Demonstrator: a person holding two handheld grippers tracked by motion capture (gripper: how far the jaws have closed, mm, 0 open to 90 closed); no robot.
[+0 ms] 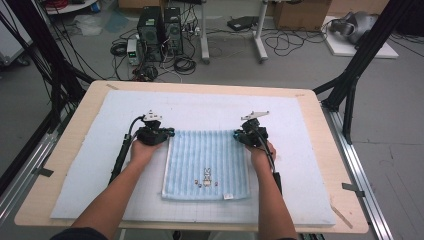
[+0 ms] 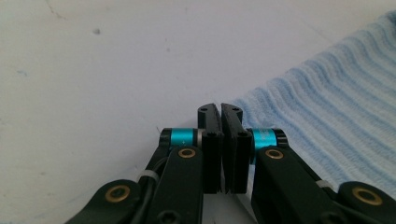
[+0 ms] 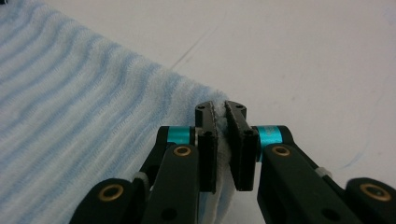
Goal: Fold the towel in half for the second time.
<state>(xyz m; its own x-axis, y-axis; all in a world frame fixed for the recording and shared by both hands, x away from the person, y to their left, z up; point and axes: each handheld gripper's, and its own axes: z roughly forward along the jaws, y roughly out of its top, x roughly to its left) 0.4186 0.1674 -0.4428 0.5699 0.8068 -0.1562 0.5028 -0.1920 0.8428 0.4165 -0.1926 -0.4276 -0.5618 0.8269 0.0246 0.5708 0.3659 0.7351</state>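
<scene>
White foam mat over a wooden table; beyond, on the floor, computer towers (cables tangled around), cardboard box.

Both forearms reach forward from the near edge, roughly parallel; the left gripper sits at the towel's far left corner, its fingers pressed together, cloth between them not discernible; the right gripper sits at the far right corner, fingers pinching a fold of the towel.

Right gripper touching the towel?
Touching. The right gripper view shows the right gripper shut on the towel, its corner pinched between the pads.
</scene>
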